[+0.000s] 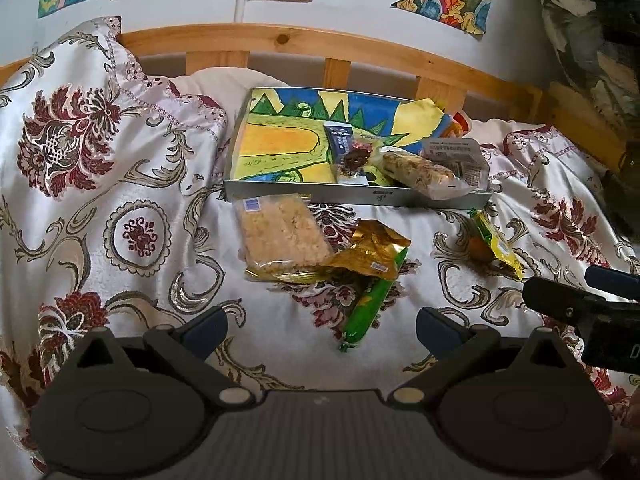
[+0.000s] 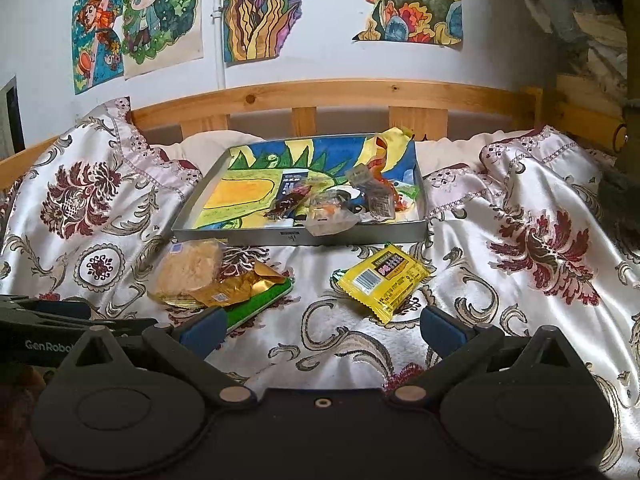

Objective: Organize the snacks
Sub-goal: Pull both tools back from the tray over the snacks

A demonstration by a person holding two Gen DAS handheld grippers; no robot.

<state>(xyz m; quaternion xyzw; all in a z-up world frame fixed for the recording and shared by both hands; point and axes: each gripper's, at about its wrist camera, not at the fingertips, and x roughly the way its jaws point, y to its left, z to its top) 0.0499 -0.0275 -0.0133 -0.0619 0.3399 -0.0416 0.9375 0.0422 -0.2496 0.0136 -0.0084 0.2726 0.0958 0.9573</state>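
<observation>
Both claws hang wide apart and hold nothing: the left gripper (image 1: 322, 330) above the green snack stick (image 1: 370, 302), the right gripper (image 2: 322, 330) just short of the yellow snack packet (image 2: 382, 280). Beyond them on the floral bedspread (image 1: 100, 208) lie a rice-crisp bar (image 1: 280, 236) and a gold wrapper (image 1: 370, 250) touching it. Farther back, the grey tray (image 1: 360, 196), lined with a bright drawing, holds several wrapped snacks toward its right side.

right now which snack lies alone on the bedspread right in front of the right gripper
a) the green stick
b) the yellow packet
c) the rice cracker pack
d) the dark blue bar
b: the yellow packet lies by itself on the bedspread, just ahead of the open right gripper.
</observation>
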